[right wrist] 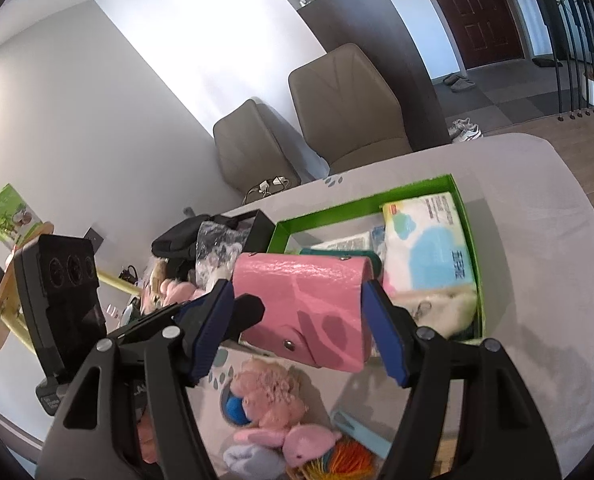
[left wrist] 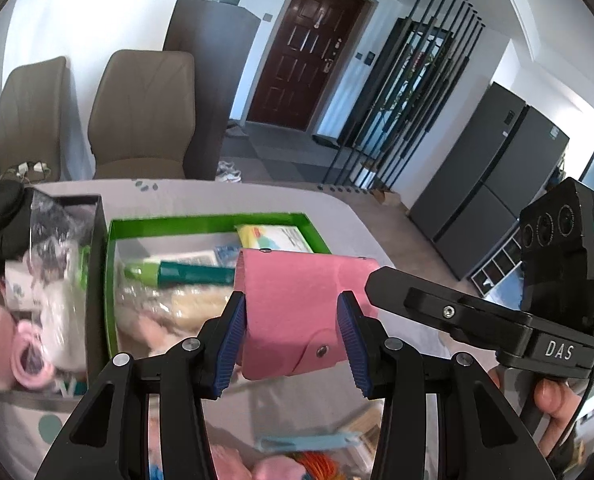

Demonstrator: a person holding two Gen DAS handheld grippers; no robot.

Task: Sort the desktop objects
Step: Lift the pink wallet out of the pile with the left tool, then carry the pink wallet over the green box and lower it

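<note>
Blue finger pads (left wrist: 231, 344) of the left gripper (left wrist: 293, 342) pinch the pink wallet (left wrist: 301, 312), held above the surface, near side of the green box (left wrist: 115, 228). Right gripper (right wrist: 301, 332) fingers straddle the wallet; contact unclear. Suggest: carry it over the box rim, lower, then release.

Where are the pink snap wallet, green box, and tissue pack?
pink snap wallet (left wrist: 297, 304): left wrist view, front face.
green box (right wrist: 463, 196): right wrist view, far right wall.
tissue pack (right wrist: 429, 240): right wrist view, top face.
</note>
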